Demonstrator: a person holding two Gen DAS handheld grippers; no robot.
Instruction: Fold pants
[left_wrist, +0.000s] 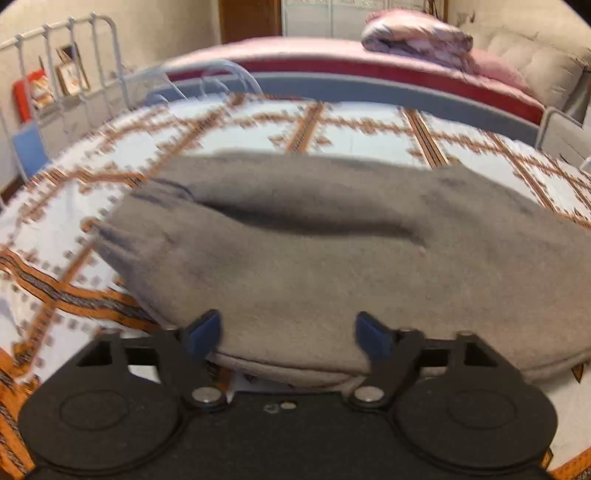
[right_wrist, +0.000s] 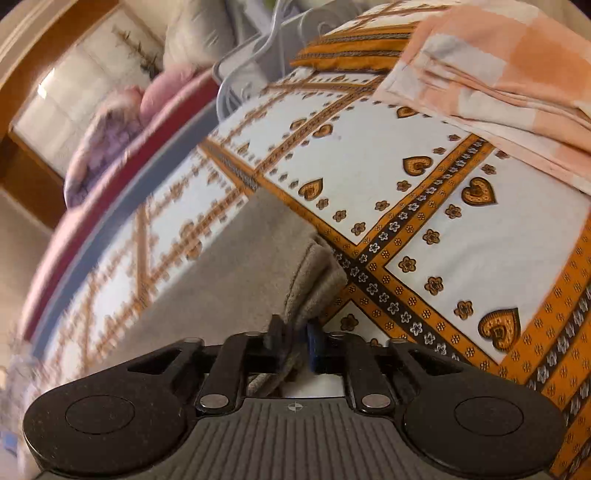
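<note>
Grey-brown fleece pants (left_wrist: 314, 251) lie folded over on a bed cover (left_wrist: 369, 133) with an orange and white pattern. My left gripper (left_wrist: 288, 336) is open, its blue-padded fingers apart at the near edge of the pants, with cloth lying between them. In the right wrist view my right gripper (right_wrist: 293, 339) is shut on a bunched edge of the pants (right_wrist: 236, 266), which stretch away to the left over the cover (right_wrist: 424, 206). The left wrist view is blurred by motion.
A peach checked folded cloth (right_wrist: 498, 88) lies on the cover at the upper right. White hangers (right_wrist: 251, 55) lie beyond it. A second bed with a pink blanket (left_wrist: 417, 33) stands behind. A white metal rail (left_wrist: 74, 55) is at the left.
</note>
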